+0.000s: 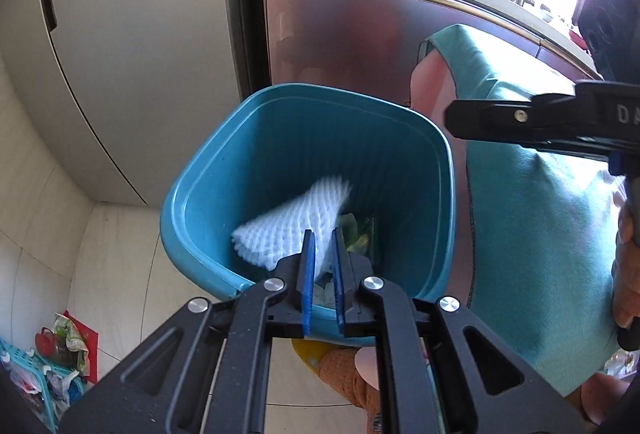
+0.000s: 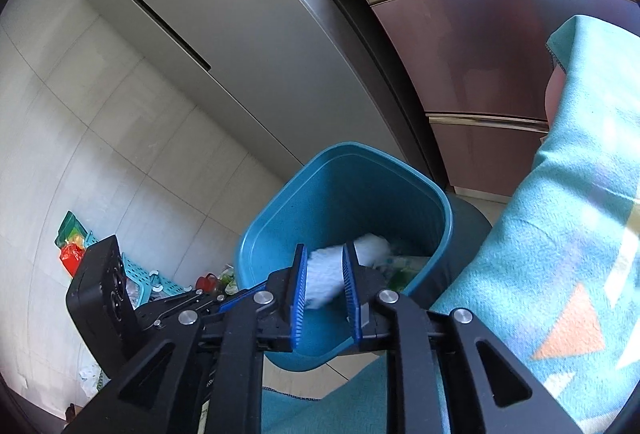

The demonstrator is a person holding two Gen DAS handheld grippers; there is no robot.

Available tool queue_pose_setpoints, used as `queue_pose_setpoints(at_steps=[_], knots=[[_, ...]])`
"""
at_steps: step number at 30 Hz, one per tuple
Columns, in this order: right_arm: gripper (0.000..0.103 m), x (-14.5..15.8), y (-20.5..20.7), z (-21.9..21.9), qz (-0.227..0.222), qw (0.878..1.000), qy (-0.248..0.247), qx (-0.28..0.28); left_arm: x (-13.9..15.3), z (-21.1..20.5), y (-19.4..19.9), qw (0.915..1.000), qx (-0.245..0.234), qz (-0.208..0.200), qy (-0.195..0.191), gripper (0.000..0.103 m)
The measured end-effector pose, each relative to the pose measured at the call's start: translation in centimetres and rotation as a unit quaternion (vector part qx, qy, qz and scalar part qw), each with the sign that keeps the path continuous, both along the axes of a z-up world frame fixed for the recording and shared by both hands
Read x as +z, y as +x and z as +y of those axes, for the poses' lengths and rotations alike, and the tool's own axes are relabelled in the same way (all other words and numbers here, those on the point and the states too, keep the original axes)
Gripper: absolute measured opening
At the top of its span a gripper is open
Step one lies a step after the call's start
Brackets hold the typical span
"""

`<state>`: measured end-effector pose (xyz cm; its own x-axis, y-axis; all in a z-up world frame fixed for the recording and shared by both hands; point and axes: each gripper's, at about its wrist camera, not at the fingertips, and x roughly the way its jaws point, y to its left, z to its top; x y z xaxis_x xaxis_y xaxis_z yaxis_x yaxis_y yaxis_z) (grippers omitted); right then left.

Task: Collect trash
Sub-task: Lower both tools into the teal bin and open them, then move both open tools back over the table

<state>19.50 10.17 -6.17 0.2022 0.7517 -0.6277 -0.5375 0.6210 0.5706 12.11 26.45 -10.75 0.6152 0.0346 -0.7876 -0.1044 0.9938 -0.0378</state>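
The white foam net is the trash in hand, and it sits inside the teal bin, blurred, above the green and pale scraps at the bottom. I judge it very light, soft and springy: a mesh sleeve that squashes flat under the pads and puffs back, so it can cling to rubber or drift as it drops. The best hold is across a bunched edge, pinching several cells at once, never a single strand, which would tear.

My left claw hangs over the near rim with its blue pads a narrow gap apart; the net shows between them, but I cannot tell whether they press on it. My right claw has its pads parted wider, and the net appears loose between and beyond them, so I read that claw as open, letting go.

Outward from the bin: a grey fridge on the far left, a reddish cabinet front behind, a teal cloth on the right, and more litter on the floor tiles at left.
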Motion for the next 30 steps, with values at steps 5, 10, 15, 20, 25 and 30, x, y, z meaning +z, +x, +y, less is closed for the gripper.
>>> queue_pose_setpoints(at_steps=[5,10,15,20,25,30], knots=[[0.024,0.5,-0.7,-1.2,-0.013,1.000,0.002,-0.001,0.6,-0.4,-0.6,0.9998,-0.006,-0.019,-0.004,0.010],[0.033,2.1,-2.4,-3.8,-0.044,0.999,0.008,-0.002,2.7,-2.1,-1.6,0.9978,-0.030,-0.058,-0.011,0.019],[0.039,3.7,-4.4,-7.2,-0.081,0.997,0.007,-0.013,5.1,-4.6,-2.5,0.9918,-0.072,-0.100,-0.034,0.027],[0.045,5.1,-6.4,-12.0,-0.113,0.992,0.009,-0.049,6.8,-8.2,-2.8,0.9843,-0.121,-0.121,-0.044,0.031],[0.047,5.8,-8.3,-17.4,-0.129,0.986,0.005,-0.104,7.7,-12.6,-2.8,0.9752,-0.170,-0.129,-0.061,0.032],[0.048,5.9,-10.4,-23.1,-0.139,0.976,-0.010,-0.165,7.9,-18.0,-3.0,0.9642,-0.221,-0.126,-0.076,0.032]])
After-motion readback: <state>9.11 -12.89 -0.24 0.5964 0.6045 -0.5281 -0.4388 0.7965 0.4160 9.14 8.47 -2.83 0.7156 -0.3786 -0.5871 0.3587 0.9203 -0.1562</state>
